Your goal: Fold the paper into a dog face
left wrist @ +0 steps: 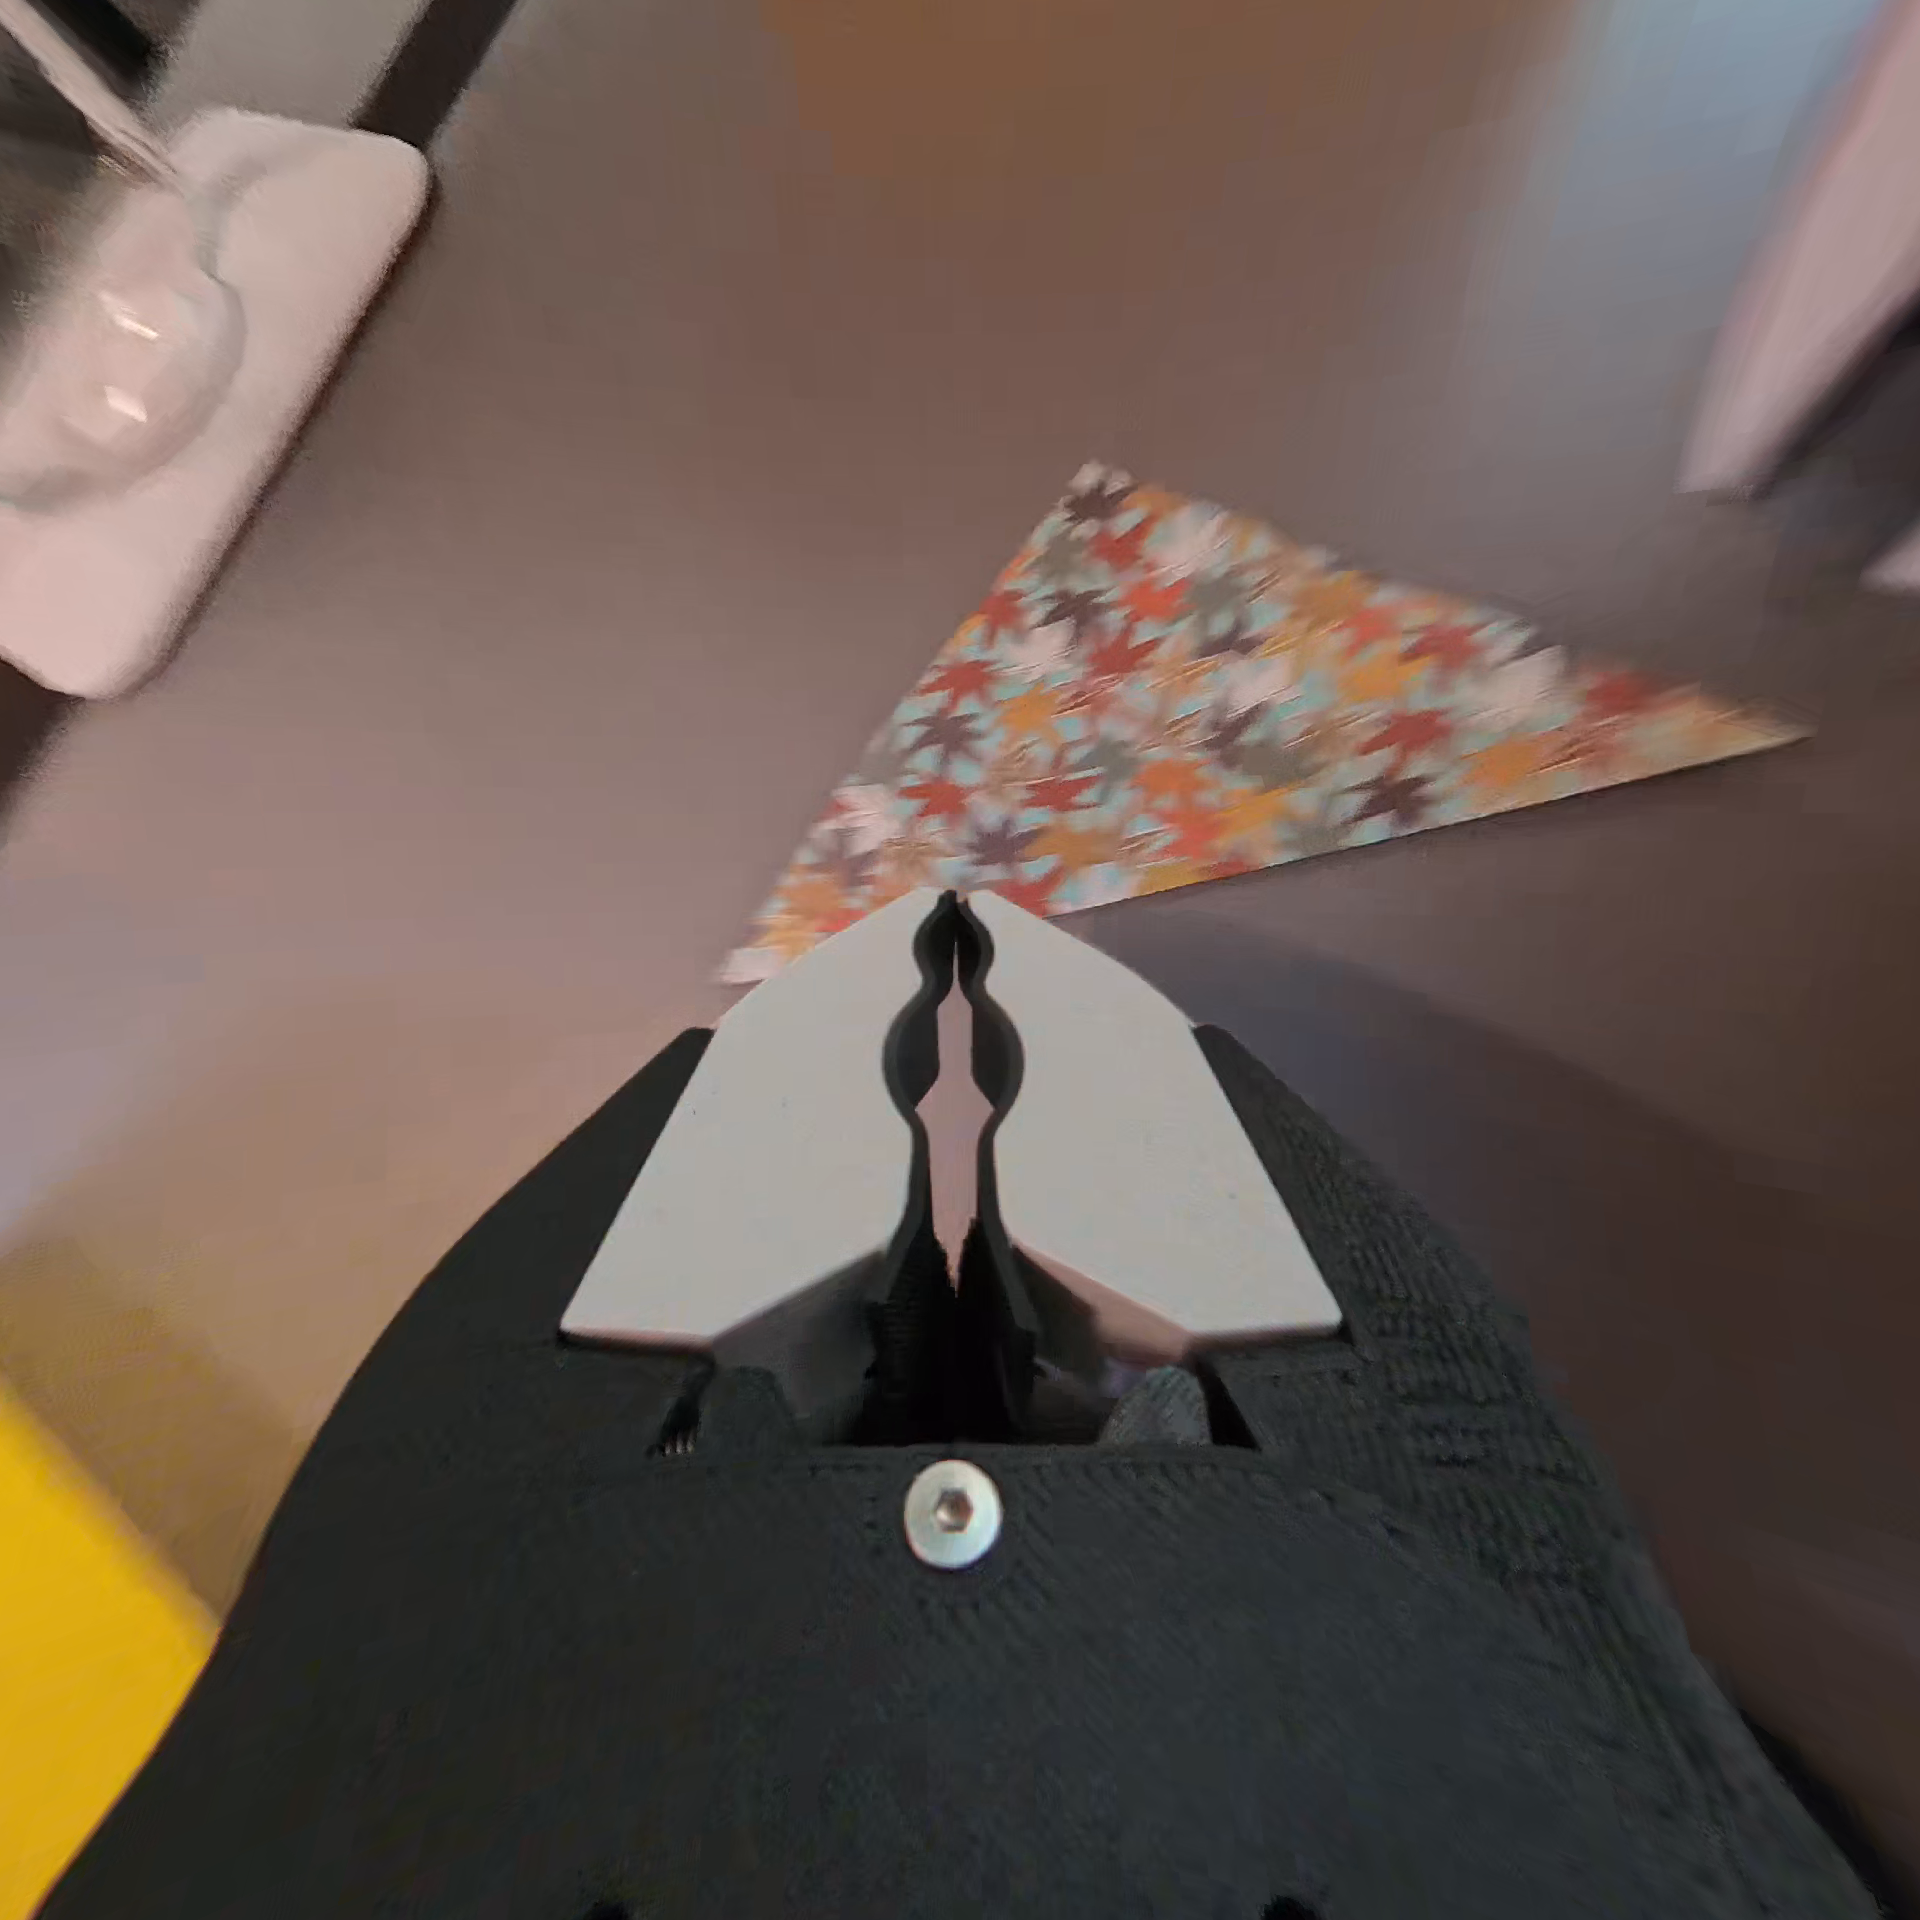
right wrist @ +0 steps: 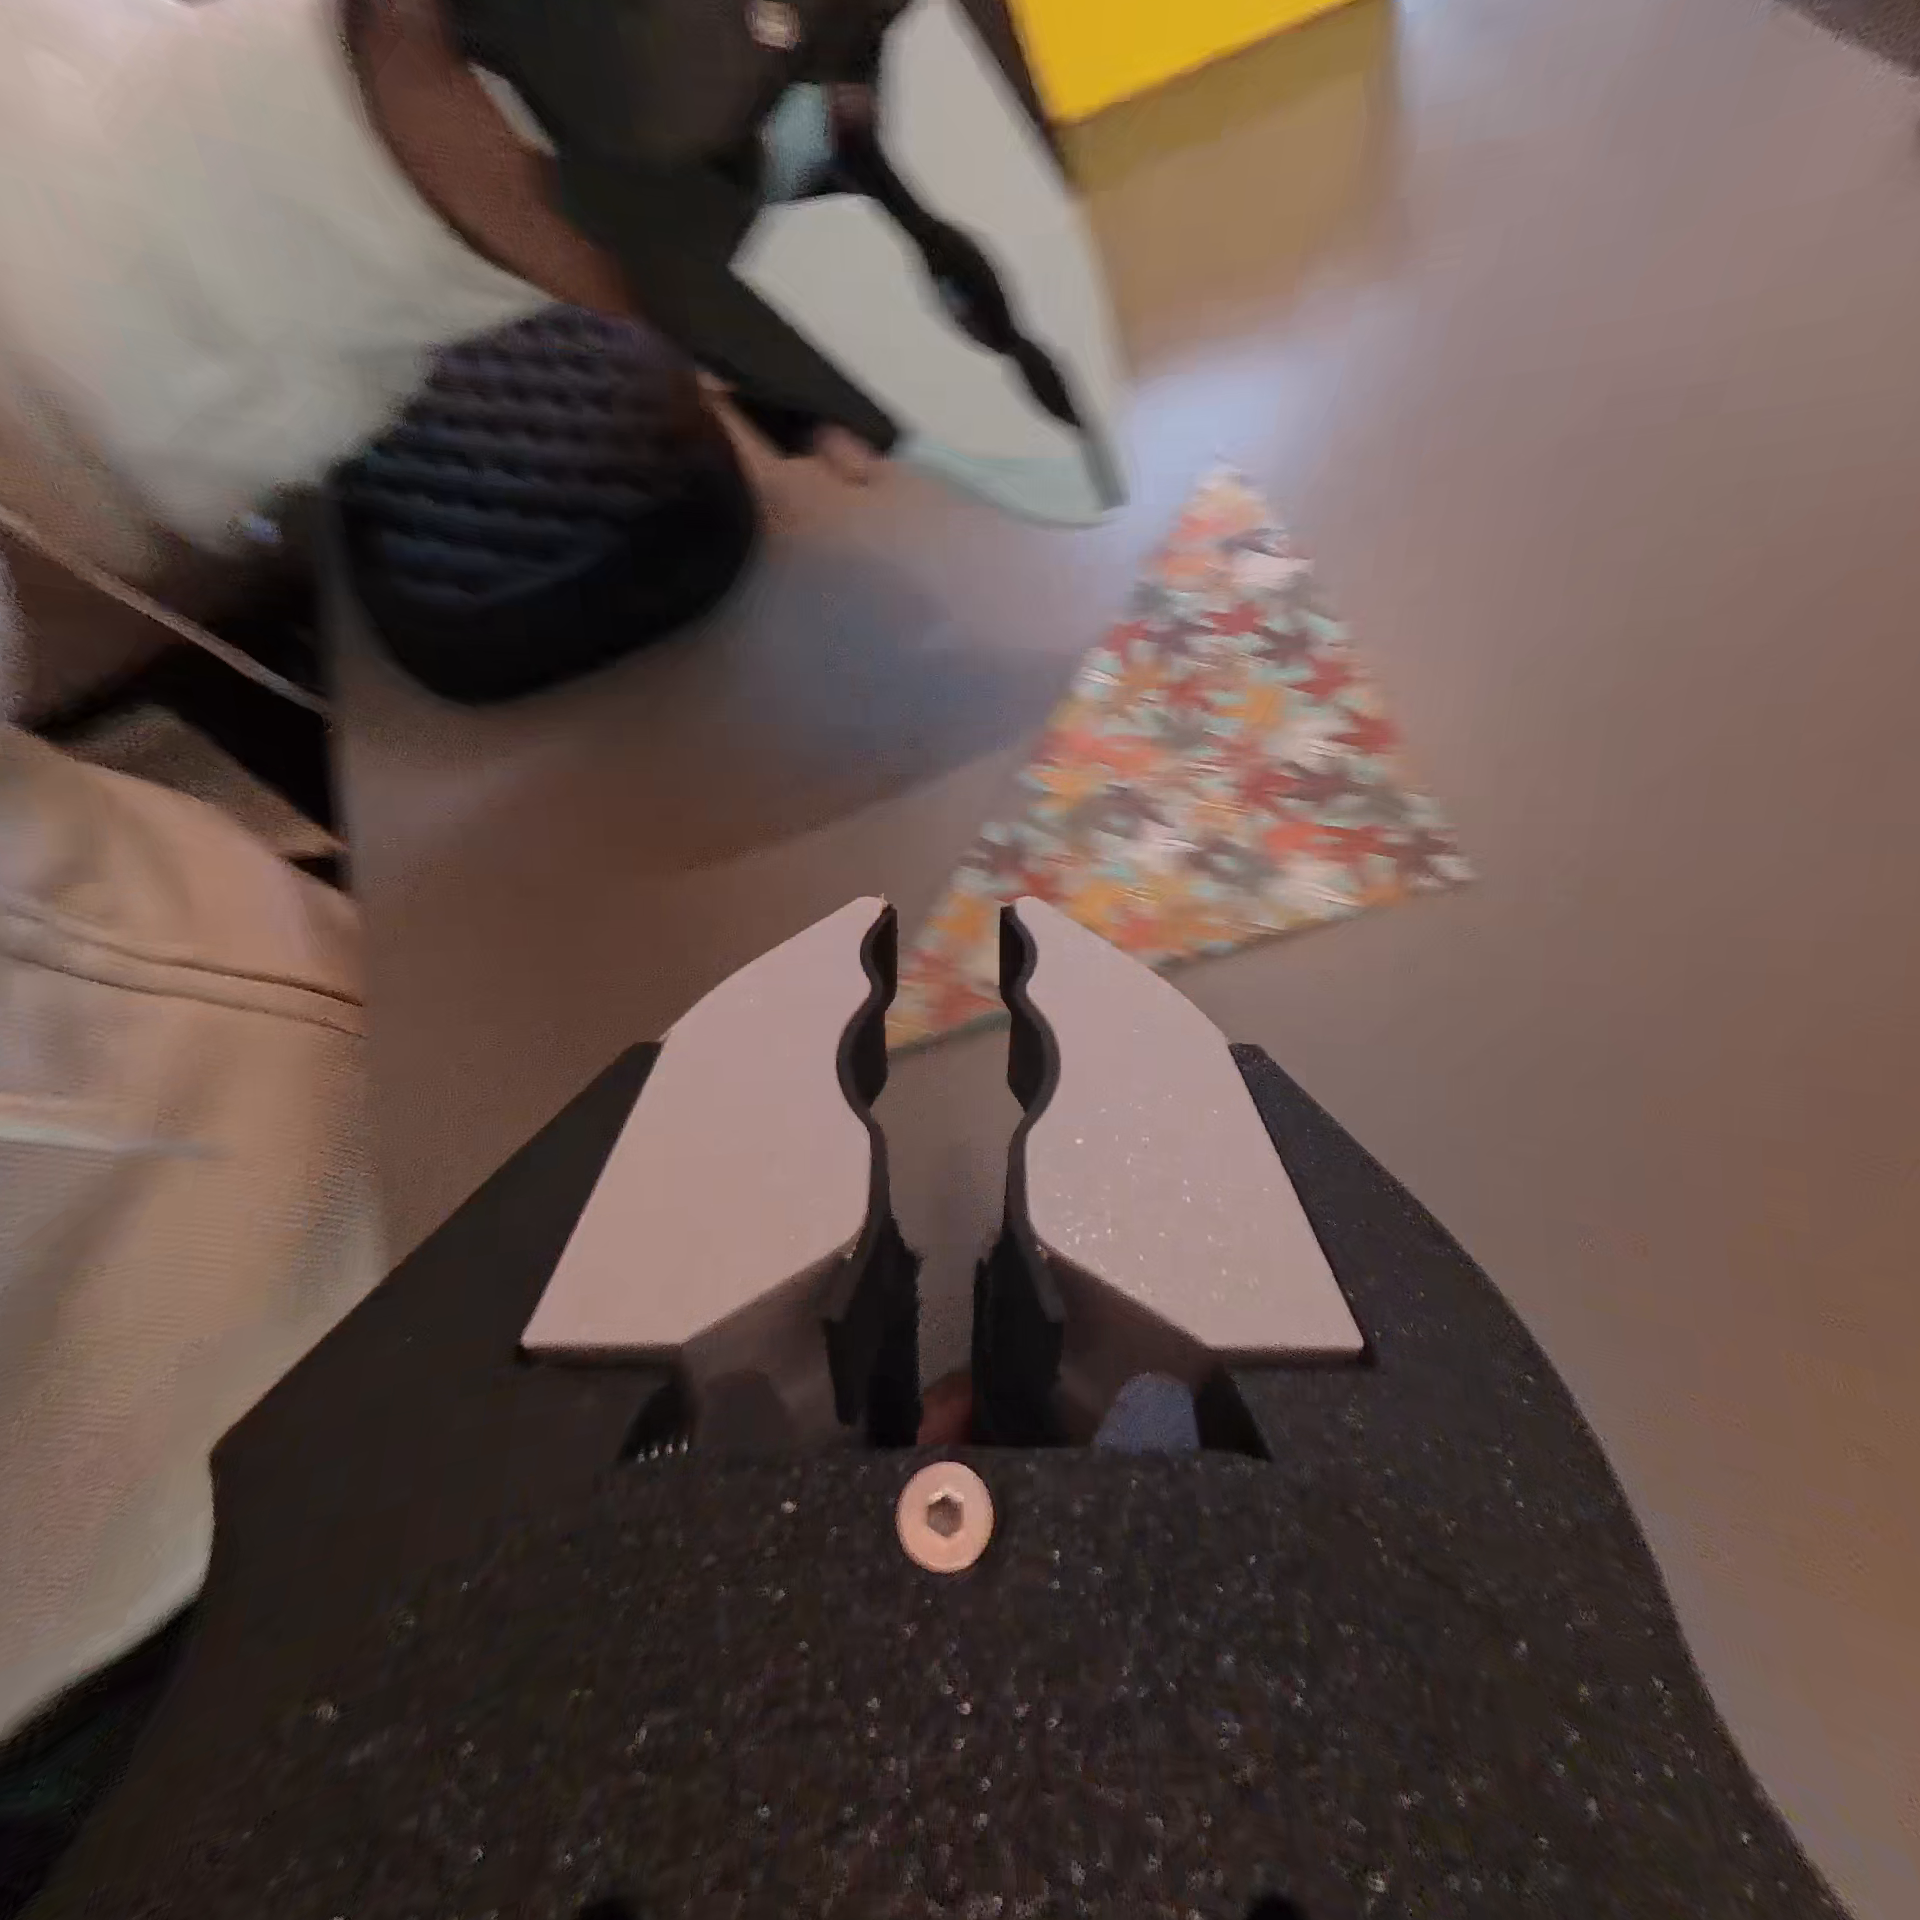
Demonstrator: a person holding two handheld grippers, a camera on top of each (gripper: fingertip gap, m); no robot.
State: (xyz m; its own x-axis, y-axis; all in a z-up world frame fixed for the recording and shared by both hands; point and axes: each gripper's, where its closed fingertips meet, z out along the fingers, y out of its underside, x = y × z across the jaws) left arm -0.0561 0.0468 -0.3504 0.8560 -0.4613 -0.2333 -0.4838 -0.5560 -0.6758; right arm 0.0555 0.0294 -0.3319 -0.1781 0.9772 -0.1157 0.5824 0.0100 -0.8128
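Both wrist views look down, near, sharing the paper [left wrist: 1226,717].

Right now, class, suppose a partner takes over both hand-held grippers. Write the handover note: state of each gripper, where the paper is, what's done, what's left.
Left hand-held gripper: shut, holding nothing, tips near one corner of the paper.
Right hand-held gripper: slightly open, holding nothing, just short of the paper's near corner.
Patterned paper: lies flat on the brown table as a triangle, held by neither gripper.
Done: apparently the first diagonal fold.
Left: fold the side corners down for ears, then turn up the bottom tip.
Both views are blurred, so whether either gripper touches the paper is unclear.
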